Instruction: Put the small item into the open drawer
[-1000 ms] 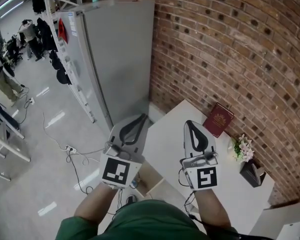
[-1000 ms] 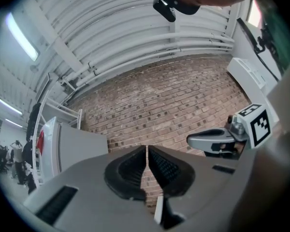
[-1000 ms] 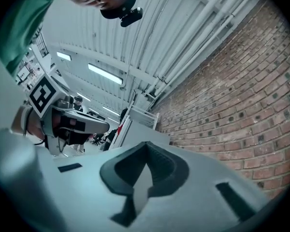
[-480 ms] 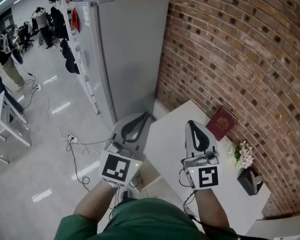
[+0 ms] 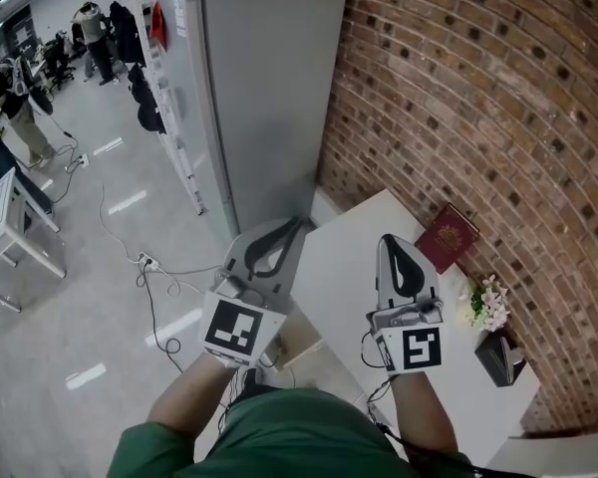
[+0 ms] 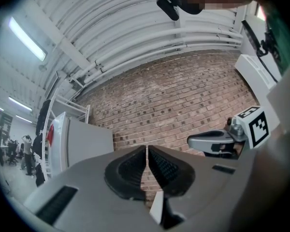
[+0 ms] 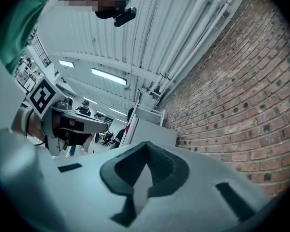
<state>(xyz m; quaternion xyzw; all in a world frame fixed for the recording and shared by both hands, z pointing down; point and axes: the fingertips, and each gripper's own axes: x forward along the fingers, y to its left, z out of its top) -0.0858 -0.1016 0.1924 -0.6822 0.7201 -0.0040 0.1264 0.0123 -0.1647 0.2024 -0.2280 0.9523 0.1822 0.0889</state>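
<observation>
Both grippers are held up side by side in front of the person, and both point up at the brick wall. My left gripper (image 5: 293,226) hovers off the left edge of the white table (image 5: 344,257); its jaws are shut with nothing between them (image 6: 146,151). My right gripper (image 5: 384,240) hangs over the table, also shut and empty (image 7: 146,146). Each gripper shows in the other's view: the right gripper (image 6: 216,142) and the left gripper (image 7: 73,123). A light wooden part (image 5: 301,351), perhaps the drawer, peeks out below the table's near edge. I cannot tell which thing is the small item.
A red book (image 5: 447,235) lies at the table's far edge by the brick wall (image 5: 478,98). White flowers (image 5: 488,302) and a black object (image 5: 500,352) stand at the right. A tall grey cabinet (image 5: 269,98) rises at the left, with cables (image 5: 149,267) on the floor.
The head view has swung a little, so the cabinet and table sit further right and up. Both grippers keep their pose and stay shut.
</observation>
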